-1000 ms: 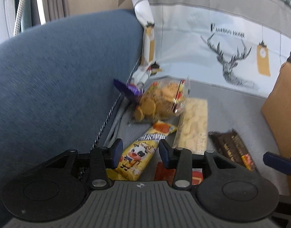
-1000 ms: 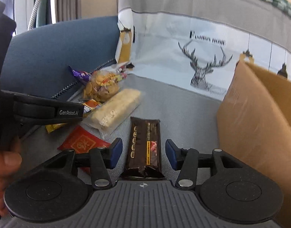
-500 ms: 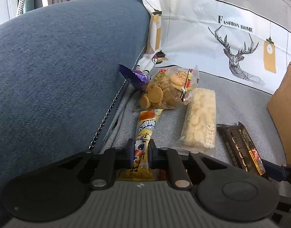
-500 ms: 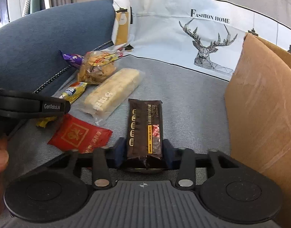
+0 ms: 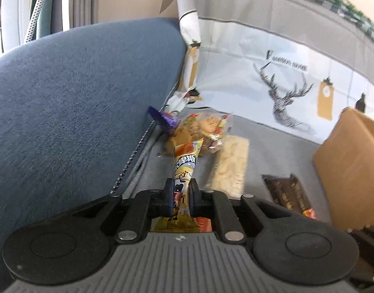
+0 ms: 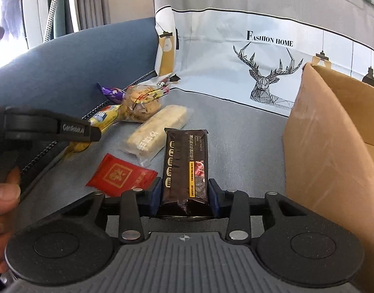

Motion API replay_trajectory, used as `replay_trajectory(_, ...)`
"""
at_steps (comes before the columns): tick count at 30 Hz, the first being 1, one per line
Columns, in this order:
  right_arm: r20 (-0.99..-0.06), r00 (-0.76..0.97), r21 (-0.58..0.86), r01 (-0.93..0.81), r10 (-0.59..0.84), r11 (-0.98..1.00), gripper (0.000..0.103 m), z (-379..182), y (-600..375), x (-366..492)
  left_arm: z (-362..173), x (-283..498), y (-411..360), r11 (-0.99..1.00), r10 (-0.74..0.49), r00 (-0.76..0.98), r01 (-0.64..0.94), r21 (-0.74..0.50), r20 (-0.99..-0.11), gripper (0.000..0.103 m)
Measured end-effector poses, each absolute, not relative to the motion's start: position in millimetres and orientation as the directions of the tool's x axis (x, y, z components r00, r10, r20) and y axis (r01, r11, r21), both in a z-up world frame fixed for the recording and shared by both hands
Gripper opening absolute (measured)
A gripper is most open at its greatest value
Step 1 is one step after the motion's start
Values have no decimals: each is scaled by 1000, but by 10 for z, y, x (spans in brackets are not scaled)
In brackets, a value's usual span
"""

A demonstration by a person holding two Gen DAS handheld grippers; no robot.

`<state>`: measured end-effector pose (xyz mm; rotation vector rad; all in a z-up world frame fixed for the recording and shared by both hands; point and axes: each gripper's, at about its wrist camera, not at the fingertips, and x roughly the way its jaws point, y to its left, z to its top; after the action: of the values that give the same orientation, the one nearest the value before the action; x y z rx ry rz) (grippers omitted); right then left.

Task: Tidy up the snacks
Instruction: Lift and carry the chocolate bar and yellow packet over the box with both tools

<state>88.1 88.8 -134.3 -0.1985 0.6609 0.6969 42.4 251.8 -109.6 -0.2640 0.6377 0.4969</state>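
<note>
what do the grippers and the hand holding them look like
Each hand-held gripper, left and right, has a ribbed grey body, black linkage arms with silver pivots and blue-padded fingers. The left one's side reads GenRobot.AI. A bare hand holds it; no sleeve or cable shows.

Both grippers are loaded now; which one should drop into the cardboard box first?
Right, probably. The right gripper, shut on the dark chocolate bar, sits beside the cardboard box; the left gripper, holding the yellow snack packet, is farther off.

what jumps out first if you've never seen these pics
Both grippers clamp a snack: the left gripper pinches a yellow cartoon-cow packet, the right gripper a dark brown biscuit pack. A red sachet lies left of it, an open cardboard box stands on the right.
</note>
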Motion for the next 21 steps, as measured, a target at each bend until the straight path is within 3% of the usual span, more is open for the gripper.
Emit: replay_trajectory(21, -487, 649, 15, -663, 584, 748, 41, -672, 281, 279, -306, 183, 2080, 879, 263, 785, -434, -196, -562, 12)
